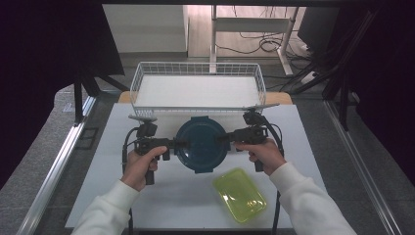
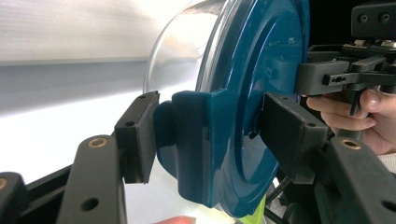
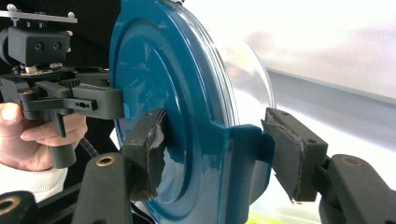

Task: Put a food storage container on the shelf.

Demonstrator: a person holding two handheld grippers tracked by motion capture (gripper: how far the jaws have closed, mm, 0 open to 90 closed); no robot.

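Observation:
A round clear container with a dark teal lid (image 1: 201, 144) hangs over the middle of the white table, lid up, held from both sides. My left gripper (image 1: 178, 144) is shut on the latch tab at its left edge. In the left gripper view, this gripper (image 2: 210, 135) has one pad under the tab and the other on the lid (image 2: 252, 70). My right gripper (image 1: 225, 138) is shut on the opposite tab. In the right gripper view, its own gripper (image 3: 215, 154) squeezes tab and lid (image 3: 154, 70) the same way. The clear bowl (image 2: 173, 51) bulges below the lid.
A white wire basket (image 1: 195, 64) with a white floor stands across the table's far edge, just behind the container. A yellow-green translucent tray (image 1: 240, 195) lies near the front right. The white tabletop (image 1: 107, 161) ends at metal rails on both sides.

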